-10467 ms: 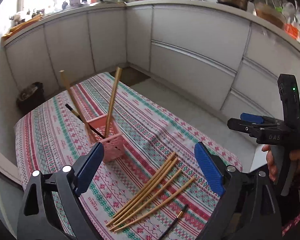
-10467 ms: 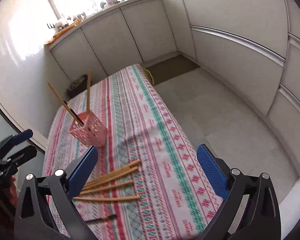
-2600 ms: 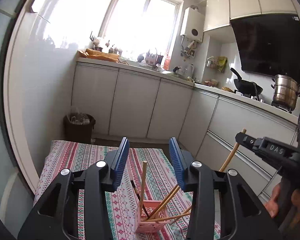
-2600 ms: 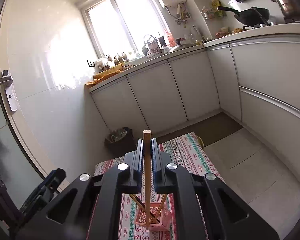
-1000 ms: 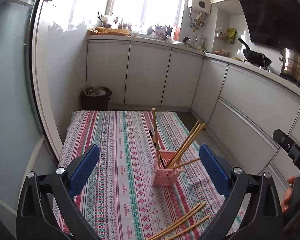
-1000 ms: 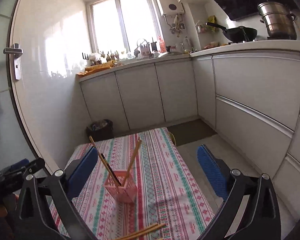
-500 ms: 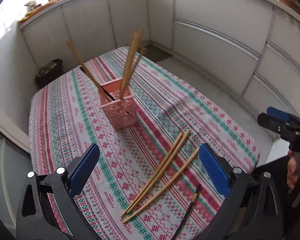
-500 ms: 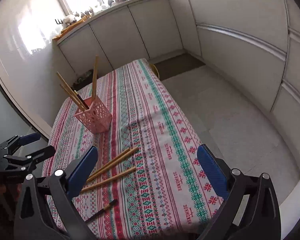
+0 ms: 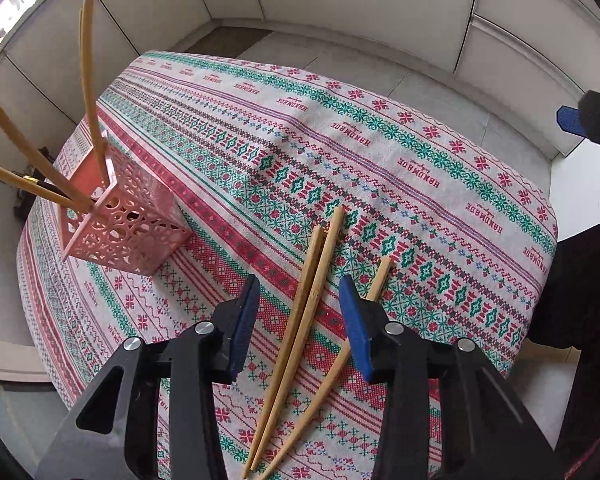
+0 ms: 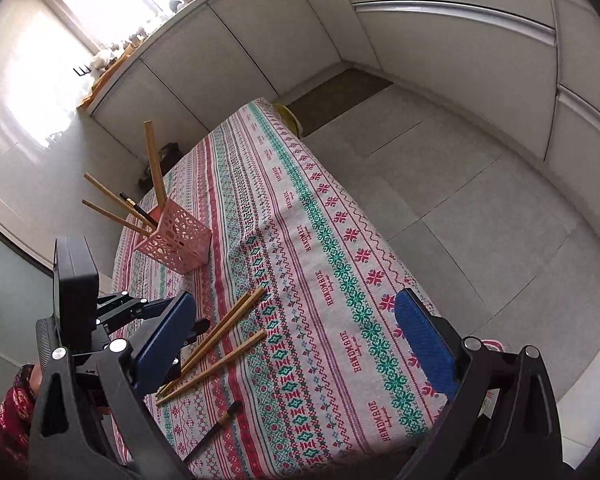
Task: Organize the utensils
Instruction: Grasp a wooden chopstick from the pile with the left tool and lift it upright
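Left hand-held gripper points steeply down at the desk, which is covered by a red, green and white patterned cloth. Its jaws have just been closing and now stand at a narrow gap. Two wooden chopsticks lie side by side between the blue pads; the pads do not press on them yet. A third chopstick lies just outside the right pad, partly hidden behind it.

Right hand-held gripper hangs above the desk's near edge, jaws wide, nothing between them. From its view the three loose chopsticks lie near its left pad, with the left gripper's body over their near ends. A dark chopstick lies apart from them, closer to the near edge of the desk.

Pink perforated utensil holder stands farther back on the cloth, well apart from the loose sticks. It holds several wooden chopsticks leaning outward and one dark one.

A patterned sleeve shows at lower left of the right view.
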Demonstrator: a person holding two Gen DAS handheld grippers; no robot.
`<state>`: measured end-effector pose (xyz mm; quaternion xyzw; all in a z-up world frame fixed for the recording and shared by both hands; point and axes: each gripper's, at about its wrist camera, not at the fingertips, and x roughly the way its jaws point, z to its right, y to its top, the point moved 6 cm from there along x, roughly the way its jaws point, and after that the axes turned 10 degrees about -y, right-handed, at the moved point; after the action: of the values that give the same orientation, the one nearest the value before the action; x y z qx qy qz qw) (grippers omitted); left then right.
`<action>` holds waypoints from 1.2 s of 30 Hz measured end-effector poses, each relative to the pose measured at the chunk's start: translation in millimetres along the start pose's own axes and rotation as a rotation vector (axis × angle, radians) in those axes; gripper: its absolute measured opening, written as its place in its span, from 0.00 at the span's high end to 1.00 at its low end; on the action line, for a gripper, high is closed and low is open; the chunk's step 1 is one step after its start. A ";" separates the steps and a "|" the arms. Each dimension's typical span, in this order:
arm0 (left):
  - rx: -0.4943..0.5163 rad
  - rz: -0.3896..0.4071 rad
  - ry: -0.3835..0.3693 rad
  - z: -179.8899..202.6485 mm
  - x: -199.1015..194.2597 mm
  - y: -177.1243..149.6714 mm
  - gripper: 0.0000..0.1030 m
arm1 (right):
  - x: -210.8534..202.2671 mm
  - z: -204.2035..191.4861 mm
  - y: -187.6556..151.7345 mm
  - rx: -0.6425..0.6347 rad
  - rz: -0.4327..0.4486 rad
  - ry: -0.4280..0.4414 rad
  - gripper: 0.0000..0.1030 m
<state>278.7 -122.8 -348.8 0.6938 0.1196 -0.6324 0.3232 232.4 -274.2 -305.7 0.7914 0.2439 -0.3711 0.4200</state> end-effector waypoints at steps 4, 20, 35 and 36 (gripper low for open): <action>-0.003 -0.044 -0.003 -3.1 16.2 1.5 0.73 | 6.4 6.4 0.1 0.050 -0.045 0.024 0.06; 0.027 -0.129 -0.006 -12.2 51.0 21.3 0.82 | 10.9 12.1 3.4 0.085 -0.058 0.042 0.06; 0.022 -0.170 -0.011 -23.6 68.2 24.2 0.84 | 13.9 16.8 3.7 0.109 -0.075 0.044 0.06; 0.018 -0.174 -0.014 -24.6 68.7 23.4 0.84 | 14.8 16.9 3.3 0.110 -0.079 0.043 0.06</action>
<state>323.6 -142.5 -407.6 0.6790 0.1714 -0.6641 0.2617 237.2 -289.2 -322.1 0.8109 0.2633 -0.3830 0.3556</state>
